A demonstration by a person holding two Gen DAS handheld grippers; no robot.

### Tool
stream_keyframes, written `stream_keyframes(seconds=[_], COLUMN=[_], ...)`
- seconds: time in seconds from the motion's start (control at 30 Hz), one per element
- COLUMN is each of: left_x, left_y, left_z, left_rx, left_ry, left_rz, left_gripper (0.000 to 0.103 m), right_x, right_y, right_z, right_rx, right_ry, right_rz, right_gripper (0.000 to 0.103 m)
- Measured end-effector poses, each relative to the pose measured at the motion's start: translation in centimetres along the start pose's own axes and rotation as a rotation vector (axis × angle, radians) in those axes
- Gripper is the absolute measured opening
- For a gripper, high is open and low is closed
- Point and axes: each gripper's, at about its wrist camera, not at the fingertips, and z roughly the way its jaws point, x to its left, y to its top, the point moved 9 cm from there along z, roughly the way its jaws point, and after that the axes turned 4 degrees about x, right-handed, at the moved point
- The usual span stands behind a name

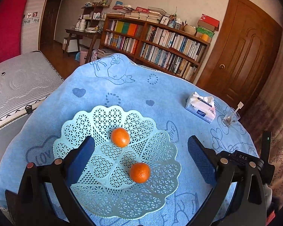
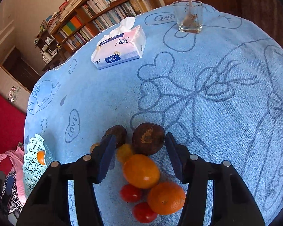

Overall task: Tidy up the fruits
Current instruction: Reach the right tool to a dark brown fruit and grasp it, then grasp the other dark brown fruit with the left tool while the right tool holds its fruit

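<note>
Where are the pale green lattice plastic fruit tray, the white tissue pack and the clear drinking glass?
Pale green lattice plastic fruit tray (image 1: 151, 201): left wrist view, bare lattice near its front rim.
White tissue pack (image 2: 120, 50): right wrist view, middle of its top face.
Clear drinking glass (image 2: 188, 17): right wrist view, front wall.

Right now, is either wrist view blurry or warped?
Left wrist: sharp on the basket, but fisheye bends the bookshelf and door. Right wrist: the small yellow fruit looks smeared, the tissue pack crisp, the corners dark.
</note>
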Motion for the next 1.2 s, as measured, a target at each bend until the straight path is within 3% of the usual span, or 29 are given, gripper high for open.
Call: stream_keyframes(seconds=[0.1, 0.23, 0.4, 0.53, 0.73, 0.97, 1.2], left_x=[0.0, -0.2, -0.6, -1.4, -2.4, -6.2, -10.8], left_y=[-0.1, -0.4, -0.9, -1.3, -1.7, -2.4, -3.7], left_z=[0.2, 0.5, 1.1, 1.4, 2.0, 3.1, 5.7], left_rx=[0.009, 0.014, 0.026, 0.029, 0.041, 0.066, 0.130], left_ry=[0.002, 0.007, 0.014, 0.014, 0.018, 0.012, -0.037], left_rz=[0.000, 0.007, 0.026, 0.047, 0.058, 0.145, 0.213], left_gripper=[0.100, 0.100, 0.100, 0.100, 0.100, 0.100, 0.100], right_x=[0.0, -0.5, -0.8, -0.9, -2.7, -5.3, -8.0], right_y=[0.3, 0.4, 0.2, 0.0, -0.4, -0.8, -0.2], right_z=[0.7, 1.5, 1.7, 1.1, -1.0, -2.8, -5.0], right_rx=[-0.019, -0.016, -0.011, -0.004, -0.036, -0.075, -0.160], right_ry=[-0.070, -0.093, -0.092, -0.053, -0.028, -0.022, -0.075], right_rz=[-0.037, -0.052, -0.076, -0.081, -0.050, -0.024, -0.034], right_gripper=[0.054, 0.052, 0.050, 0.040, 0.040, 0.040, 0.040])
